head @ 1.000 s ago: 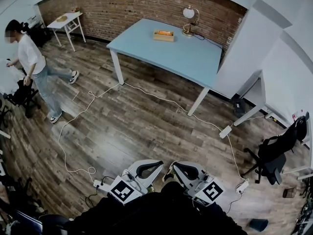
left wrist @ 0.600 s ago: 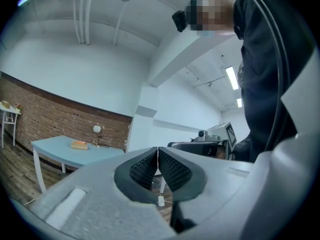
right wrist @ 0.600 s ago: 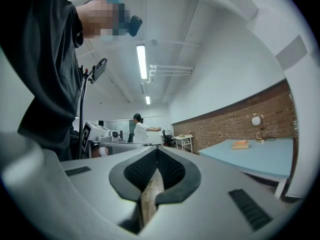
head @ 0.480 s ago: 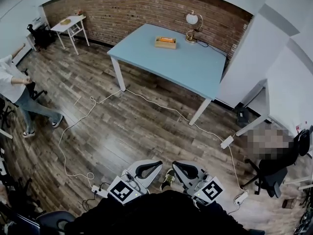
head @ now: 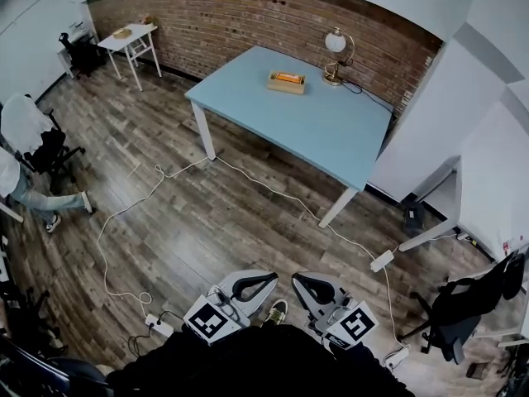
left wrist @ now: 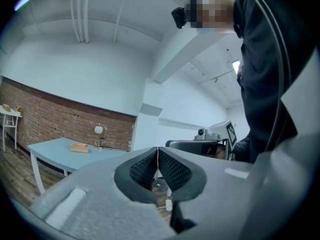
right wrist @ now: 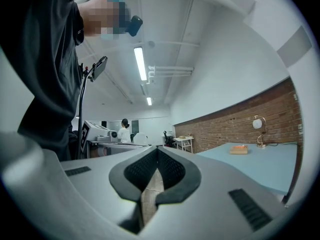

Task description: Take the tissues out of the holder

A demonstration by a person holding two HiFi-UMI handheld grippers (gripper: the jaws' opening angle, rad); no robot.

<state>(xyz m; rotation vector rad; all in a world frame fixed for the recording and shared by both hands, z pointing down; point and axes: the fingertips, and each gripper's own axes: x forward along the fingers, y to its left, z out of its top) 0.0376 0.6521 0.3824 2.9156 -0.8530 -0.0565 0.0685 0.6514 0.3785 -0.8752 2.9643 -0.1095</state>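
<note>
Wooden holder [head: 286, 82] sits on far part of blue surface [head: 318, 131], near lamp [head: 335, 50]. It shows closer than a sec ago, so approach underway, reach not begun. Left tool [head: 252, 284] & right tool [head: 310, 284] both closed tight, nothing held, well apart from holder. Tissues too small to make out; wearer's body cuts off tool rears.

Your black top [head: 248, 362], left gripper [head: 271, 276] and right gripper [head: 297, 278] pale grey, black ribbed fingers [left wrist: 142, 169], black-and-white square-marker cube [head: 207, 321] on each
</note>
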